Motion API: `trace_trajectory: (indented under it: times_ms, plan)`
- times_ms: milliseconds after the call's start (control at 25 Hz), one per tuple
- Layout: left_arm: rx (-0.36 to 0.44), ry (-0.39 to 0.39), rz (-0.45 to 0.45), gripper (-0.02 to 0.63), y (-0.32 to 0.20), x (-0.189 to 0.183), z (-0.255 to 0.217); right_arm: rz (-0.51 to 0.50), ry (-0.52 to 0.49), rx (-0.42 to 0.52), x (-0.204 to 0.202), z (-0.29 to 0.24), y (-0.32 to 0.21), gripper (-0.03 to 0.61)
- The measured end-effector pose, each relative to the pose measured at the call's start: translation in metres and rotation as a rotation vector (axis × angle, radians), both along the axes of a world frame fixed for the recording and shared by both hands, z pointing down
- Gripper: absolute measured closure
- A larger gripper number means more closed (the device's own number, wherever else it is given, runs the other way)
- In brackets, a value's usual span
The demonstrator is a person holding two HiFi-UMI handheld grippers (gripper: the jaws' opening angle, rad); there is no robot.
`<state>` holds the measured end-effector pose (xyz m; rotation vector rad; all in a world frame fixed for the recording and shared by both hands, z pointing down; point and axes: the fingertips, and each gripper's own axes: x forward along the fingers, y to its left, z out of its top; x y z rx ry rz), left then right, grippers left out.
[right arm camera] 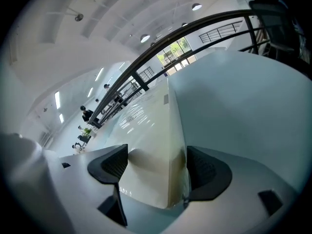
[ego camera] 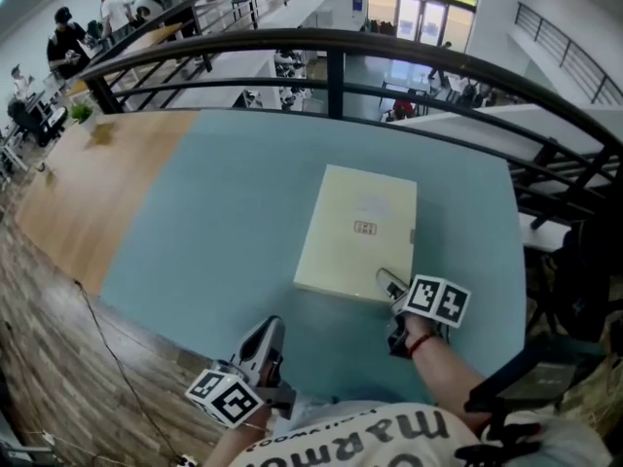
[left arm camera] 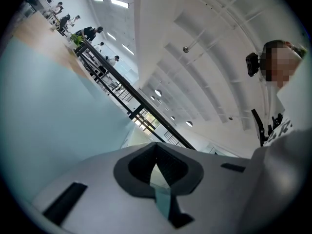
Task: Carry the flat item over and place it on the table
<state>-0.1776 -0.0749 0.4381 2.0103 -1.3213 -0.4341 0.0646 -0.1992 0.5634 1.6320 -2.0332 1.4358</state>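
Observation:
The flat item is a pale yellow box (ego camera: pixel 360 232) lying on the light blue table (ego camera: pixel 224 212). My right gripper (ego camera: pixel 393 286) is at the box's near right corner, and its jaws are shut on that corner. In the right gripper view the box (right arm camera: pixel 151 145) fills the space between the two dark pads (right arm camera: pixel 109 165), which press on its top face and its underside. My left gripper (ego camera: pixel 265 335) hangs off the table's near edge, to the left of the box and apart from it. In its own view it points up at the ceiling, with the pads (left arm camera: pixel 141 167) together and nothing between them.
A black curved railing (ego camera: pixel 331 47) runs just past the table's far edge, with a drop to a lower floor behind it. Wooden flooring (ego camera: pixel 88 193) lies to the left, where a thin cable (ego camera: pixel 107 348) trails. Dark gear (ego camera: pixel 535 382) sits at the lower right.

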Motion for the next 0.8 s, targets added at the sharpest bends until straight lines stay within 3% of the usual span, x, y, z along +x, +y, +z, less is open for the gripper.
trace_trajectory:
  times_ms: [120, 280, 440, 600, 800]
  plan:
    - [-0.021, 0.003, -0.029, 0.611, 0.011, -0.015, 0.004, 0.036, -0.035, 0.005, 0.0, 0.0, -0.001, 0.195]
    - [-0.063, 0.027, -0.034, 0.611, 0.029, -0.02, 0.011, -0.032, -0.026, -0.032, -0.001, 0.001, -0.002, 0.193]
    - [-0.039, -0.035, 0.002, 0.611, 0.053, -0.028, -0.005, -0.087, -0.07, -0.08, 0.002, 0.004, 0.0, 0.193]
    - [-0.032, -0.023, -0.071, 0.611, 0.081, -0.062, -0.018, -0.051, -0.113, -0.1, 0.001, 0.002, 0.002, 0.195]
    - [-0.029, -0.007, -0.125, 0.611, 0.108, -0.075, -0.025, -0.015, -0.065, -0.057, 0.003, -0.016, 0.008, 0.195]
